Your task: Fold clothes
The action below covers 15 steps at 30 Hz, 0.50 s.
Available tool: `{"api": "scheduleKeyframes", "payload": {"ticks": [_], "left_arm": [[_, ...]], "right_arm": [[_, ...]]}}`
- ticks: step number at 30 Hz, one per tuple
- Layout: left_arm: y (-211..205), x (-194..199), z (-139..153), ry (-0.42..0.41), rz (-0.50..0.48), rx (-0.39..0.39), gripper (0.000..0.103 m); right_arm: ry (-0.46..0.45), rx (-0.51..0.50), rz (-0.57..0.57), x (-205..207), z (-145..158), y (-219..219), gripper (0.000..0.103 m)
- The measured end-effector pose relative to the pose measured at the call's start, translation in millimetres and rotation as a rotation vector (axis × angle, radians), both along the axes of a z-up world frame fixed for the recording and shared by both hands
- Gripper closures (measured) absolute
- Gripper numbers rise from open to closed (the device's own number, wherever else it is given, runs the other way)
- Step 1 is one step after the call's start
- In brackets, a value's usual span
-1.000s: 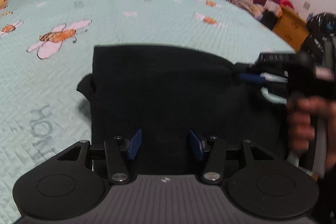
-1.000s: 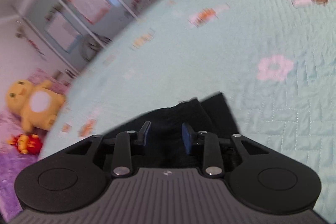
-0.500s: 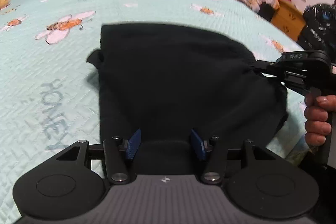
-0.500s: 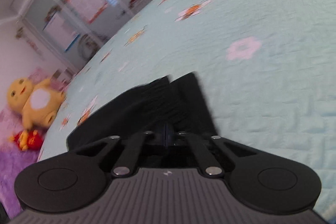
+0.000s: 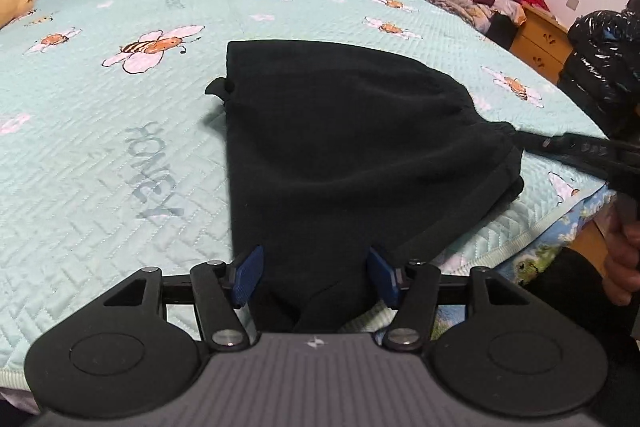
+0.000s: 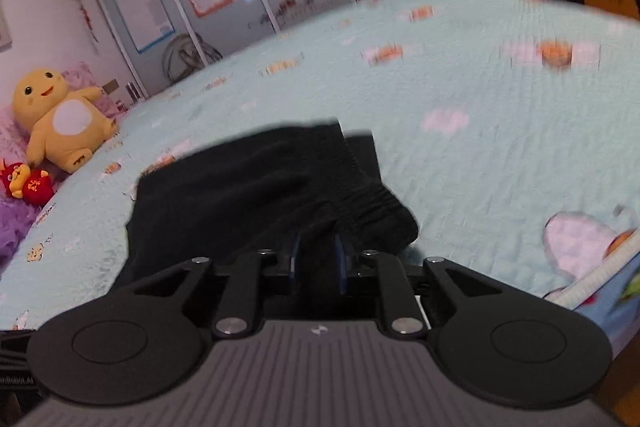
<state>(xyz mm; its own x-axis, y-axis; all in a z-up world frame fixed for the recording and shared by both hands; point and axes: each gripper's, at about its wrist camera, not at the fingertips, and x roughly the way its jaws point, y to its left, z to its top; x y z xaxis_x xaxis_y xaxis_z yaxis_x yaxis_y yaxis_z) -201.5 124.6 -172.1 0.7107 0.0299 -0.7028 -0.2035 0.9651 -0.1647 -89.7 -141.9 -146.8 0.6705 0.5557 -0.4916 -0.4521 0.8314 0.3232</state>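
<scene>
1. The black garment [image 5: 352,155] lies on the mint-green quilted bed cover [image 5: 100,195], straight ahead of the left claw [image 5: 316,277] and reaching back between its two blue pads.
2. Its cloth is dull, soft and dark, with almost no visible detail. The far edge is straight and square-cornered; the side toward the right claw [image 5: 532,141] is rounded and bunched.
3. A small tab of cloth [image 5: 218,89] sticks out of the garment's left edge, ahead and to the left of the left claw.
4. The left claw is spread and its jaws have just been opening. The garment's near end sits in the gap, and the pads do not visibly press on it.
5. In the right wrist view the garment shows a ribbed, gathered band [image 6: 372,203] just ahead of the right claw [image 6: 316,259].
6. The right claw's jaws stand narrowly apart and have just been opening, with black cloth between them. Whether the pads press on the cloth cannot be told.
7. The bed's near edge lies below and to the right of the garment.
</scene>
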Motion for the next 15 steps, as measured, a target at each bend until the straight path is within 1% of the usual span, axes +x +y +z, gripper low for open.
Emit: {"api": "scheduleKeyframes", "payload": {"ticks": [1,3,4,6,8,10,13,15], "left_arm": [[-0.7,0.6,-3.6,0.010,0.000,0.001,0.040],[-3.6,1.6,-10.0,0.027,0.006,0.007,0.040],[-5.4,1.0,-11.5,0.030,0.008,0.011,0.039],[-7.9,-0.5,-8.0,0.027,0.002,0.022,0.039],[-6.1,-5.0,-3.0,0.013,0.001,0.011,0.039],[-4.5,-9.5,1.8,-0.011,0.004,0.004,0.039],[-2.5,-11.7,6.3,-0.037,0.014,0.001,0.039],[-1.5,-11.0,9.8,-0.056,0.018,-0.007,0.039]], "right_arm": [[-0.037,-0.005,0.016,-7.3,6.1,2.1,0.078],[-0.075,-0.016,0.058,-16.8,9.0,12.6,0.064],[-0.079,-0.025,0.071,-18.5,7.0,18.7,0.062],[-0.038,-0.049,0.067,-13.7,-2.7,28.2,0.062],[0.005,-0.087,0.050,-7.8,-10.3,32.5,0.063],[0.023,-0.117,0.016,-9.9,-11.2,30.9,0.063],[0.046,-0.066,-0.006,-10.8,-10.7,20.0,0.063],[0.029,-0.050,-0.002,-14.6,-8.5,19.0,0.063]]}}
